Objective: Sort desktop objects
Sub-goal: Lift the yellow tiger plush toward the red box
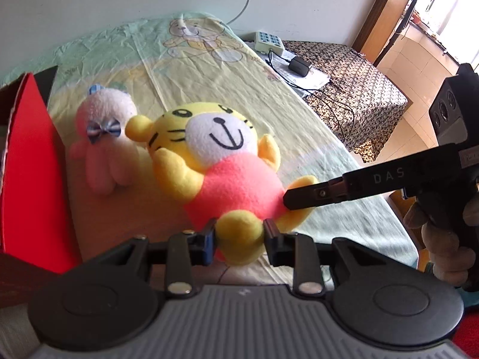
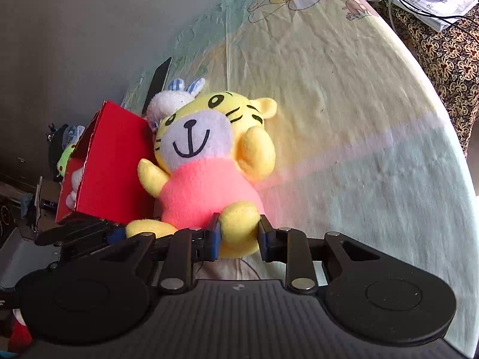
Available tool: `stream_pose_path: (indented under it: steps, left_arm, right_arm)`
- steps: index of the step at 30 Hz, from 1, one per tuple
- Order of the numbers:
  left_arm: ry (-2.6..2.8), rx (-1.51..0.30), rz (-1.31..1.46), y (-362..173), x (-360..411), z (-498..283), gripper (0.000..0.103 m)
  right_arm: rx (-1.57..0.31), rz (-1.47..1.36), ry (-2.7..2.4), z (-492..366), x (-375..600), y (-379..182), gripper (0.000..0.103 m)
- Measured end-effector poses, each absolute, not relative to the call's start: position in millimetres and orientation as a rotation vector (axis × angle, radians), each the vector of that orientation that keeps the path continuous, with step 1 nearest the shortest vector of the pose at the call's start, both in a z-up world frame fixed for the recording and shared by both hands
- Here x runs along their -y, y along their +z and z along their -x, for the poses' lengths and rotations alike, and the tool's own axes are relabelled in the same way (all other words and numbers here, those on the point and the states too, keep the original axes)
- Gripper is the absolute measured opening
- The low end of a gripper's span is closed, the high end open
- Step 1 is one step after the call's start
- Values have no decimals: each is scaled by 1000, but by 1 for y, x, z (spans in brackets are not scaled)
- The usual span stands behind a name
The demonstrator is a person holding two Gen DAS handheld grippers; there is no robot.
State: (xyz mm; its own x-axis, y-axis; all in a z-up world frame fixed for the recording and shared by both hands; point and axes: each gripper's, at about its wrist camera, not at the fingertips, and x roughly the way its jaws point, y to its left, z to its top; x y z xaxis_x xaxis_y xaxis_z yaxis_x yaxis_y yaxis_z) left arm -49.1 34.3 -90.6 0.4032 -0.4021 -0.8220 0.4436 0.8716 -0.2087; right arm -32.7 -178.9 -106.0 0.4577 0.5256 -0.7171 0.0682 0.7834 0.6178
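Nearest, the left gripper [image 1: 239, 236] and right gripper [image 2: 239, 234] each pinch one yellow foot of the yellow plush tiger in a pink shirt [image 1: 215, 161]. "DAS" reads on the right gripper's black finger. Just beyond the tiger lie the pink plush rabbit with a blue bow [image 1: 103, 137] and the red cardboard box [image 2: 110, 161].

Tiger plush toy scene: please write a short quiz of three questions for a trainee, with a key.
1. True or false: each gripper is closed on a different foot of the yellow tiger plush.
2. What stands at the tiger's side away from the right gripper? A) a red box B) a glass jar C) a stack of plates
3. Fill in: behind the tiger lies a pink and white ____ with a striped bow.

Key
1. True: the left gripper clamps one yellow foot and the right gripper clamps the other.
2. A, the red box, open on top.
3. plush rabbit.
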Motion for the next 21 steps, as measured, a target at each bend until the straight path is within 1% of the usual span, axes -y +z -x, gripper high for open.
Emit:
stream_pose_path:
  steps: [3, 6, 9, 10, 11, 12, 13, 14, 16, 17, 18, 21]
  left_arm:
    - [-546, -1045, -48, -95, -42, 63, 29]
    - [-548, -1071, -60, -101, -46, 72, 29]
    - [-533, -1081, -34, -104, -54, 75, 32]
    - [-525, -1076, -27, -103, -56, 75, 40]
    - [-514, -1063, -16, -100, -60, 76, 53]
    - [-504, -1045, -2, -97, -64, 76, 60]
    - [-495, -1026, 11, -94, -67, 76, 68]
    - [-484, -1011, 20, -91, -69, 74, 71]
    - [-467, -999, 32, -88, -71, 69, 71]
    - [-459, -994, 42, -87, -73, 66, 71]
    - [-456, -996, 52, -88, -73, 62, 72]
    - [-450, -1036, 68, -98, -69, 48, 72]
  right_arm:
    - [-1102, -589, 339, 43, 169, -104, 27]
    - [-1123, -565, 372, 48, 161, -104, 34]
    - [-1099, -558, 389, 49, 159, -98, 41]
    - [-1085, -565, 397, 49, 160, -95, 48]
    - [-1064, -582, 411, 49, 162, -91, 54]
    - [-1040, -602, 428, 50, 165, -86, 56]
    - [-1013, -616, 436, 49, 168, -83, 60]
    - [-982, -628, 427, 47, 172, -79, 63]
    - [-928, -659, 410, 42, 182, -74, 66]
    - [-912, -675, 405, 38, 186, -74, 71]
    - [-912, -670, 386, 31, 186, -76, 73]
    - [-969, -616, 362, 17, 180, -93, 73]
